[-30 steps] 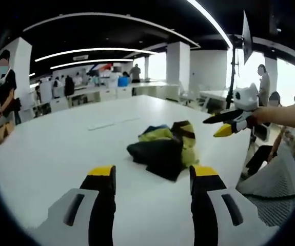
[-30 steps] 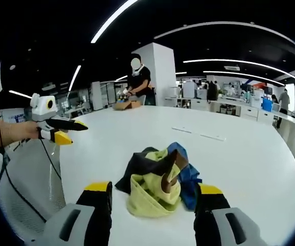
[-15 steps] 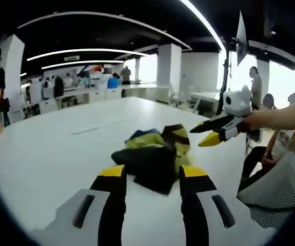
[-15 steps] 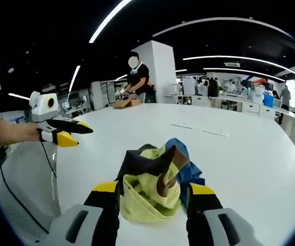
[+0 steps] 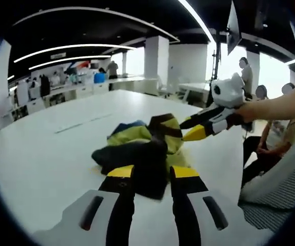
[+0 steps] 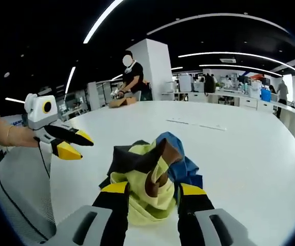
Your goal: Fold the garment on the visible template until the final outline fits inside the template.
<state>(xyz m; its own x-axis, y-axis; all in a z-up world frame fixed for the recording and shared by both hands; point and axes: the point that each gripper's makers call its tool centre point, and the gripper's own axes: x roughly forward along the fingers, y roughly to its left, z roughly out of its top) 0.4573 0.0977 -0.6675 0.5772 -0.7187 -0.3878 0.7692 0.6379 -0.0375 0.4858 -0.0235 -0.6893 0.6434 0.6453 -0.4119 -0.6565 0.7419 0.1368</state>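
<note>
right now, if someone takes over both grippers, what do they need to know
Left gripper: open, jaws either side of the dark edge of the garment, no grip that I can see.
Right gripper: open, jaws flanking the yellow-green folds, likewise not closed on them.
The garment is a crumpled heap on the white table; faint template lines lie farther back.
Done: both grippers brought up to the cloth.
Left: grasp it, spread it flat, then fold to fit the template.

soft cloth garment point(image 6: 152, 177), smooth matt table point(image 6: 239, 154)
</note>
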